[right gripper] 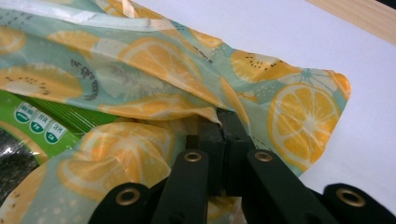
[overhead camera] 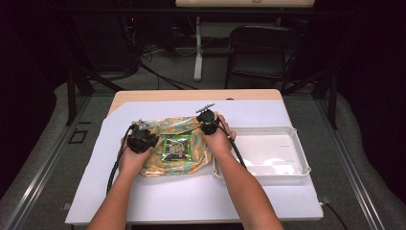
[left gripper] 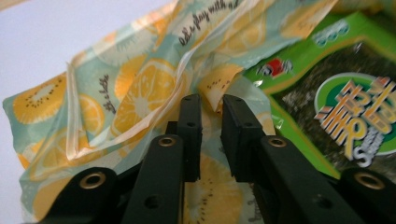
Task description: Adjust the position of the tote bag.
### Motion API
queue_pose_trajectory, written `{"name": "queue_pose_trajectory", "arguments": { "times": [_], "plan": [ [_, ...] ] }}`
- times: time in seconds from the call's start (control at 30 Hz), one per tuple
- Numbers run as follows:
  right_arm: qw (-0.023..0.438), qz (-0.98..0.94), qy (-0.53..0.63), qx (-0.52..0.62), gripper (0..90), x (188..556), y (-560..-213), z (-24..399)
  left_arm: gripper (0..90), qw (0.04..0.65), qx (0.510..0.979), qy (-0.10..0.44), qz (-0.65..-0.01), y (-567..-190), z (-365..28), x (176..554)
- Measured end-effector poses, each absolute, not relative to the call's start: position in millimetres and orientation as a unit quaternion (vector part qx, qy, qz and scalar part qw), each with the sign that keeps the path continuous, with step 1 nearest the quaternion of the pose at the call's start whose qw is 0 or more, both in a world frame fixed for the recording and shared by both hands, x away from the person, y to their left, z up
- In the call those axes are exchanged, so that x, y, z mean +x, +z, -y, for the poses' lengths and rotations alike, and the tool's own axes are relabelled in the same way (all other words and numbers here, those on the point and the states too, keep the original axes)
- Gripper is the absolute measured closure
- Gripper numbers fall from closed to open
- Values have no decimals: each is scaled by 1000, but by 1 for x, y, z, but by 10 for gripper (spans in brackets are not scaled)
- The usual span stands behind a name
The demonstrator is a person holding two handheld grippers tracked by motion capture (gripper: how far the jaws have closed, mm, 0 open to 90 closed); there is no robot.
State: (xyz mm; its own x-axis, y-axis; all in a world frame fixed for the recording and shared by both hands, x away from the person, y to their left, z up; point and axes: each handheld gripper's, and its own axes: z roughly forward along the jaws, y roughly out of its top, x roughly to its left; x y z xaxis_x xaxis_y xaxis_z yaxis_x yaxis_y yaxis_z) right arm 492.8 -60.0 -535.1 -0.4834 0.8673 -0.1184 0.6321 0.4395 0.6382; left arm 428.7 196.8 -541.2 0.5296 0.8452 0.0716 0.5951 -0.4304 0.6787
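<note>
bag lies mid-table w/ green snack pack on it. my r gripper pinches its edge tight; l gripper jaws apart, film fold btwn, not clamped. risk: film slips from l, bag sags, pack slides out.

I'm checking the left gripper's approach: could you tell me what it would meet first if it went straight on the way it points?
Most likely a fold of the lemon-print bag, lying just beyond the tips of the left gripper. The green snack packet sits off to one side, though depth is hard to judge.
</note>
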Motion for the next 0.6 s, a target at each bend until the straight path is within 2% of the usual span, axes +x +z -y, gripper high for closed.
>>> {"name": "queue_pose_trajectory", "arguments": {
  "times": [0.27,0.6],
  "plan": [
    [222,-815,269,462,896,494,-536,61,896,272,831,208,-439,-551,-194,431],
    [223,-819,263,459,894,493,-536,59,900,280,810,237,-456,-553,-199,432]
  ]
}}
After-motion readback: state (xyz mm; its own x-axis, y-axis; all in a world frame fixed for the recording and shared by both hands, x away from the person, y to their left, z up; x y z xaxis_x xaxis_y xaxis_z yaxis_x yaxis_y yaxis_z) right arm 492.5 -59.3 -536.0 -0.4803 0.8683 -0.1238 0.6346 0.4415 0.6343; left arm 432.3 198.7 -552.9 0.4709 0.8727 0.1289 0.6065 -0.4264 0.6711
